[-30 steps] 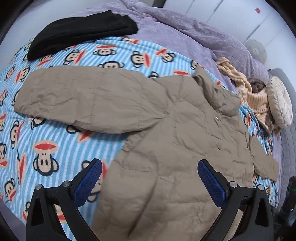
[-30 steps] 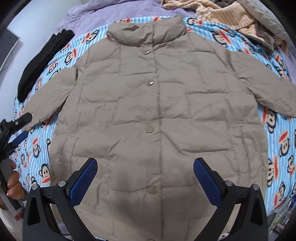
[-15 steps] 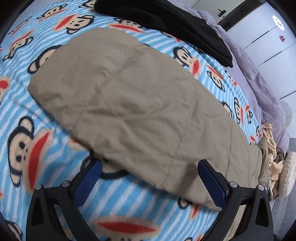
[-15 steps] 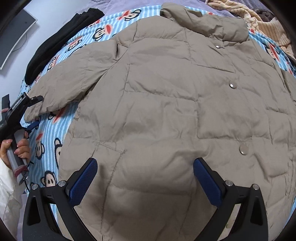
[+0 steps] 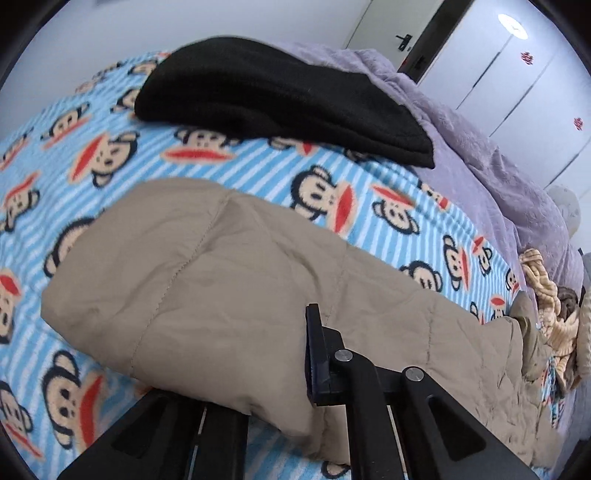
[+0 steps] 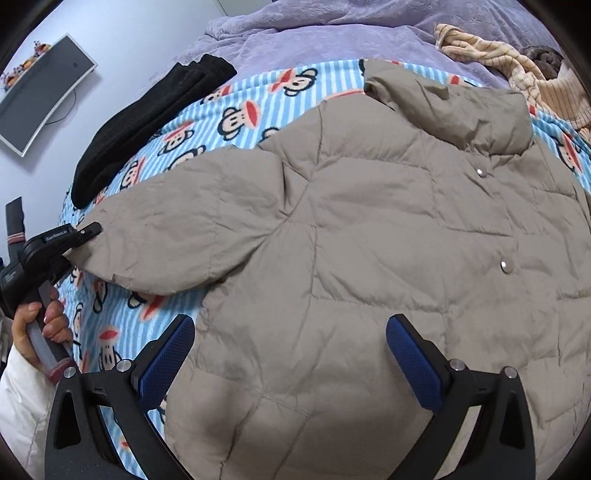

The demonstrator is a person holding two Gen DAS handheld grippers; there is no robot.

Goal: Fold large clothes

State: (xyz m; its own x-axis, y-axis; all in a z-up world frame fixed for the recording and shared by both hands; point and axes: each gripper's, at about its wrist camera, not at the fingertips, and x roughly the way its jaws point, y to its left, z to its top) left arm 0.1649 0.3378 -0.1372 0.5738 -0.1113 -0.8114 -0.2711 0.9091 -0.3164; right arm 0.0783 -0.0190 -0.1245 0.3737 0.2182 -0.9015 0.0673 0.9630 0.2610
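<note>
A tan puffer jacket (image 6: pixel 369 240) lies face up and snapped shut on a blue monkey-print blanket (image 6: pixel 229 110). Its one sleeve (image 5: pixel 221 277) stretches out to the side. My left gripper (image 5: pixel 291 369) is shut on the edge of that sleeve near the cuff, and the cloth hides its other finger. The right wrist view shows the same left gripper (image 6: pixel 79 236) clamped on the cuff end, held by a hand (image 6: pixel 40 321). My right gripper (image 6: pixel 291 354) hangs open over the jacket's lower body, with nothing between its blue pads.
A folded black garment (image 5: pixel 277 99) lies on the blanket beyond the sleeve. A purple quilt (image 6: pixel 332 33) covers the far side of the bed. A beige striped knit (image 6: pixel 517 70) is bunched near the collar. A monitor (image 6: pixel 40 96) hangs on the wall.
My left gripper has gone out along the sleeve to its end and shut on the cloth. The right gripper drifted left over the jacket and stays open.
</note>
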